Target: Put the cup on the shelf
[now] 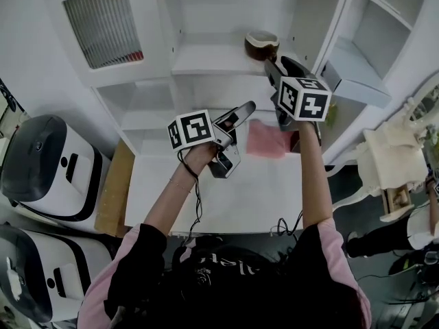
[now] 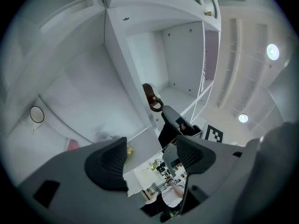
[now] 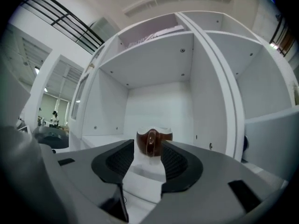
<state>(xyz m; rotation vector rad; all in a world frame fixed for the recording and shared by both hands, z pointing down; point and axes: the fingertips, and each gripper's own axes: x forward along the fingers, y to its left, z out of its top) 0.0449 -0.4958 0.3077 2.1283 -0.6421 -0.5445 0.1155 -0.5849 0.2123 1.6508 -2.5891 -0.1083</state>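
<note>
A brown cup [image 1: 262, 44] with a white inside stands upright on the white shelf [image 1: 206, 62] of the cabinet. My right gripper [image 1: 273, 67] reaches up to it from the front right. In the right gripper view the cup [image 3: 152, 143] shows its handle toward me, just past the tips of the right gripper [image 3: 148, 160]; the pads stand apart from it and do not press it. My left gripper [image 1: 236, 125] hovers lower, over the table, open and empty. The left gripper view shows the left gripper [image 2: 149, 160] looking up at the cup [image 2: 150, 96] and the right gripper [image 2: 175, 122].
A pink cloth [image 1: 266, 139] lies at the back of the white table [image 1: 206, 197]. Two white and black machines [image 1: 48, 163] stand at the left. A white chair [image 1: 394, 160] is at the right. More cabinet shelves [image 1: 357, 67] rise to the right.
</note>
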